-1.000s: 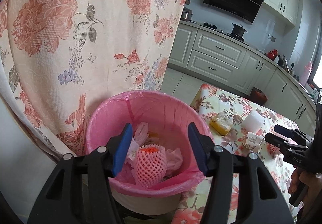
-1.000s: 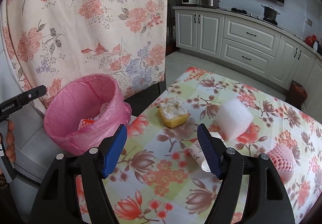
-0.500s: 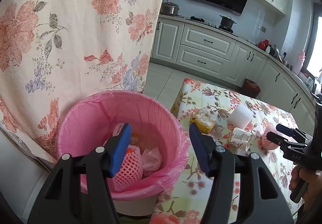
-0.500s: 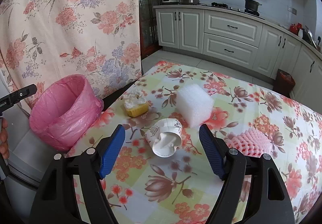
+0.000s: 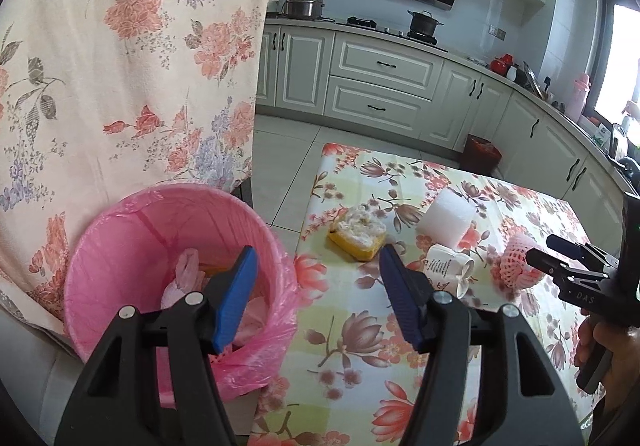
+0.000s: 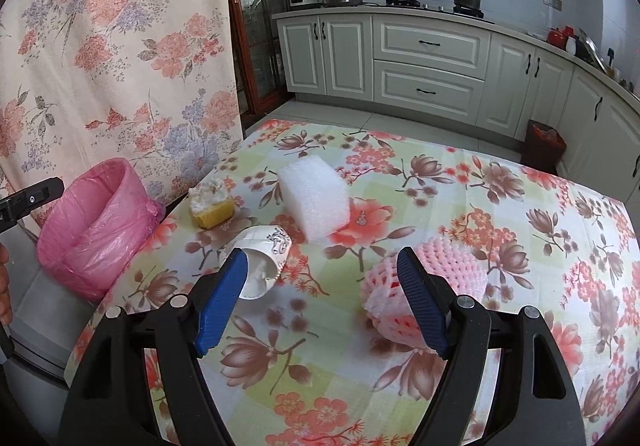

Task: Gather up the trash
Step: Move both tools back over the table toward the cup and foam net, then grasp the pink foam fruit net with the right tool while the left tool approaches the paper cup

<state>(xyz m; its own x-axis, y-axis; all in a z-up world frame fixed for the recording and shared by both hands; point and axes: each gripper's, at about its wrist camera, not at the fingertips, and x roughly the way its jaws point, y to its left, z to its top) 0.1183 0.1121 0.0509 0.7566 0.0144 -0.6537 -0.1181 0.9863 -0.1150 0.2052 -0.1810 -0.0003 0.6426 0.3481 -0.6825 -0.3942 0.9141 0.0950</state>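
A pink-lined trash bin stands beside the floral table; pink scraps lie inside it. My left gripper hovers over the bin's right rim and the table edge, jaws opening, nothing between them. On the table lie a yellow sponge piece with white crumbs, a white foam block, a tipped paper cup and a pink foam fruit net. My right gripper is open above the bare cloth between cup and net, touching neither.
A floral curtain hangs behind the bin. White kitchen cabinets line the far wall, with a small red bin on the floor. A hand holds the right gripper at the table's right side.
My left gripper slid right, from over the bin's middle to its right rim. My right gripper moved right along the table from the sponge toward the pink net. Both sets of jaws widened.
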